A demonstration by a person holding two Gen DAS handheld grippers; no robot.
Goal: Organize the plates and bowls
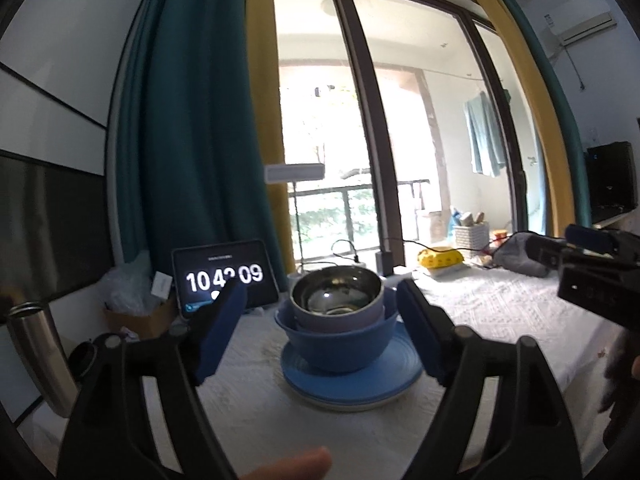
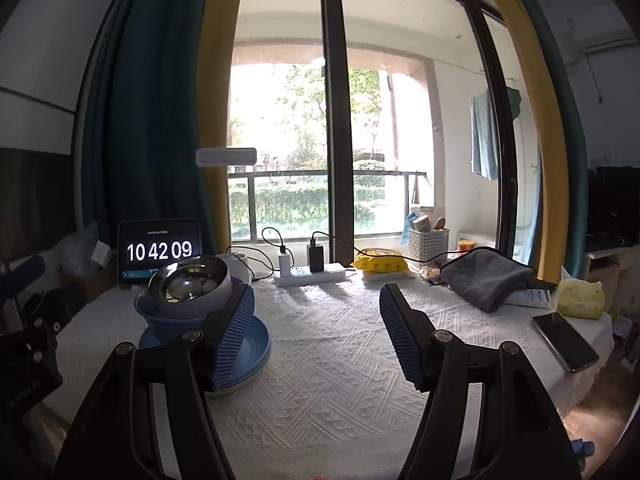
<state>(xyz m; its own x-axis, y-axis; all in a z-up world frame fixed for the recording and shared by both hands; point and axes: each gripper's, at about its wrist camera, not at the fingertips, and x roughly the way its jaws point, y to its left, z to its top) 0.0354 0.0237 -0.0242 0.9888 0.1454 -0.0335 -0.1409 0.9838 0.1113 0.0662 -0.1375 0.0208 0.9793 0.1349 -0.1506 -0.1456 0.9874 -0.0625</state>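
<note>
A stack stands on the white tablecloth: blue plates (image 1: 352, 380) at the bottom, a dark blue bowl (image 1: 340, 348) on them, a lilac bowl (image 1: 340, 316) inside that, and a steel bowl (image 1: 336, 290) on top. My left gripper (image 1: 322, 312) faces the stack, open, its blue pads (image 1: 222, 328) apart from the bowls on either side. In the right wrist view the same stack, with its steel bowl (image 2: 188, 282) and blue plates (image 2: 250, 344), sits at the left, partly hidden behind the left pad. My right gripper (image 2: 316, 312) is open over bare cloth, holding nothing.
A tablet clock (image 2: 159, 252) stands behind the stack. A power strip with chargers (image 2: 310, 270), a yellow packet (image 2: 380, 264), a white basket (image 2: 428, 242), a folded grey cloth (image 2: 490, 278), yellow tissues (image 2: 580, 298) and a phone (image 2: 564, 340) lie to the right. A steel flask (image 1: 40, 356) stands at the left.
</note>
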